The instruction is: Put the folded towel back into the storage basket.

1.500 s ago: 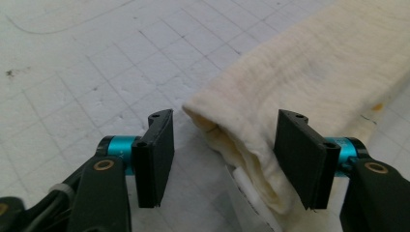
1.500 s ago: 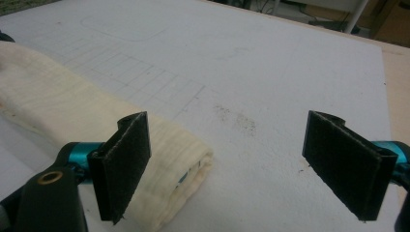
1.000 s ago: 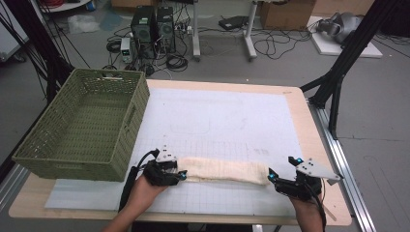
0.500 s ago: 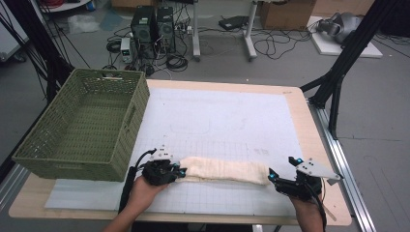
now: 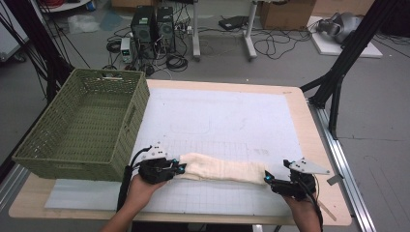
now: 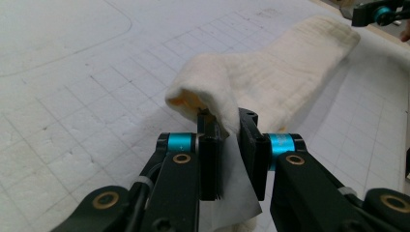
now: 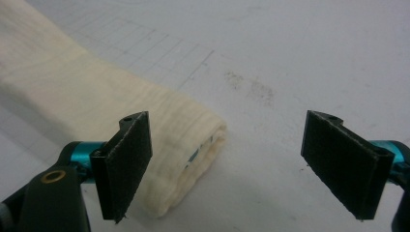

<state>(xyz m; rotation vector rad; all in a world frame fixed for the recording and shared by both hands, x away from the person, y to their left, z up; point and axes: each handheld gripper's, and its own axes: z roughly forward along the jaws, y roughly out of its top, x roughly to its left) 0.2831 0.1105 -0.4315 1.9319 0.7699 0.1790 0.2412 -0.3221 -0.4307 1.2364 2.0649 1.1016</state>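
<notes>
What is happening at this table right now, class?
A person works at a table with a gripper in each hand, handling a cream towel folded into a long strip. The left gripper has just closed and now pinches one end of the towel. The right gripper waits at the other end with its fingers wide open, not yet gripping. A green basket stands at the left.

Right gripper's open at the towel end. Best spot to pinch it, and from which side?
Probably the near corner of the towel end, coming in low along the mat from the table's right edge. That end lies folded in stacked layers with an edge that shows, so the right gripper can likely straddle it. The left gripper is shut on the other end.
</notes>
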